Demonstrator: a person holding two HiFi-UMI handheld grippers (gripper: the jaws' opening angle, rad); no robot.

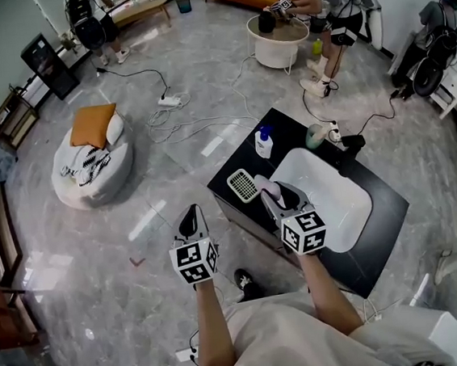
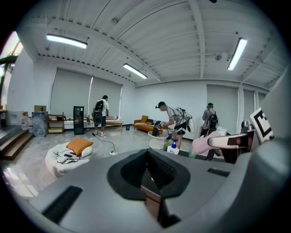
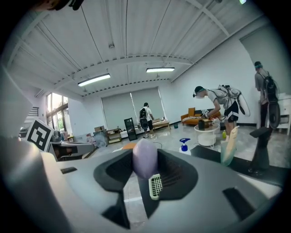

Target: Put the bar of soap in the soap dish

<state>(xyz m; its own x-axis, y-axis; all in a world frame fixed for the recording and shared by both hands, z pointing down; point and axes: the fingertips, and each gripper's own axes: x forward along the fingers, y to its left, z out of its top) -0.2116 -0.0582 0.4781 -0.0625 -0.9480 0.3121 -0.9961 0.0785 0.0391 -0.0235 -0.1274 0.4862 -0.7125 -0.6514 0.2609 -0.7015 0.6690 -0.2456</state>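
My right gripper (image 1: 268, 192) is shut on a pale purple bar of soap (image 1: 265, 187), held just above the near left corner of the black counter (image 1: 380, 231). A white slatted soap dish (image 1: 243, 185) lies on that corner, close to the left of the soap. In the right gripper view the soap (image 3: 144, 157) stands between the jaws, with the soap dish (image 3: 155, 186) below and beyond it. My left gripper (image 1: 191, 216) hangs over the floor left of the counter, shut and holding nothing. The left gripper view catches the soap (image 2: 205, 144) at its right.
A white basin (image 1: 353, 206) is sunk in the counter, with a blue-capped pump bottle (image 1: 264, 143), a green cup (image 1: 314, 136) and a black tap (image 1: 348, 143) behind it. Cables (image 1: 182, 128) and a beanbag (image 1: 89, 168) lie on the floor. People stand by a round table (image 1: 279, 43).
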